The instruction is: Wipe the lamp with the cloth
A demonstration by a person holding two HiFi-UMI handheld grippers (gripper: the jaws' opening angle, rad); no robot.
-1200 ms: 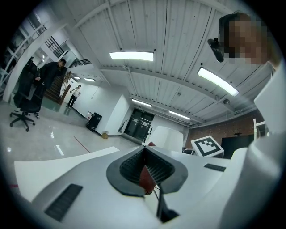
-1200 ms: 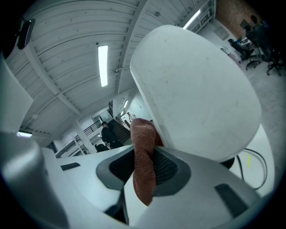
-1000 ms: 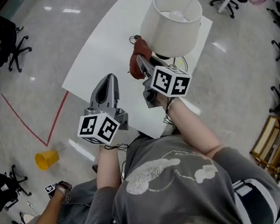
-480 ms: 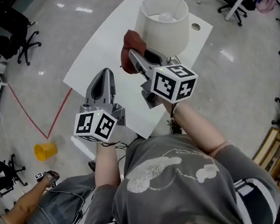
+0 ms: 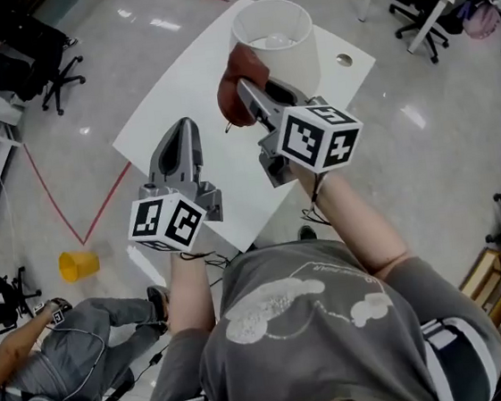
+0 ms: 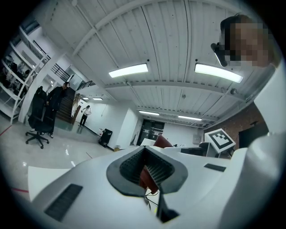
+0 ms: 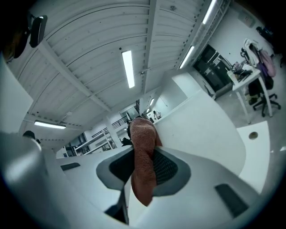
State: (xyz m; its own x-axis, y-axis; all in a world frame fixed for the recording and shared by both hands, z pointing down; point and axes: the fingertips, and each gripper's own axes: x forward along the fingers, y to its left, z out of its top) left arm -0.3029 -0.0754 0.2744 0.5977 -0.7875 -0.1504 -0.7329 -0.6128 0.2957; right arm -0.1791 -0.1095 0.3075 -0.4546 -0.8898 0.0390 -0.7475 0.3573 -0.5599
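R hand-held gripper (image 5: 244, 91): jaws clamped on the cloth (image 5: 232, 112). The rust-red wad sits pinched between the pads, with a loose tail hanging below them in the R gripper view.

L hand-held gripper (image 5: 183, 129): jaws drawn together, nothing pinched. The red showing in the slot looks like the cloth beyond it, not a grip.

Key relation: the lamp (image 5: 280, 52) stands on the far part of the white worktop (image 5: 166, 88), w/ its white shade just right of and beyond the cloth as seen from the R gripper. From the head view the cloth is at the shade's left wall, near the top rim. Touching vs just beside: can't tell.

The shade's long axis is upright and its open top faces the camera, so imo the stroke needs to run down the wall or around it, w/ the cloth pushed rightward into the shade.

R is clearly the nearer arm. L hovers over the worktop, well left of the lamp and apart from it, so it's free to steady the lamp if the shade rocks.

Lamp base & stem are hidden under the shade and the R gripper.
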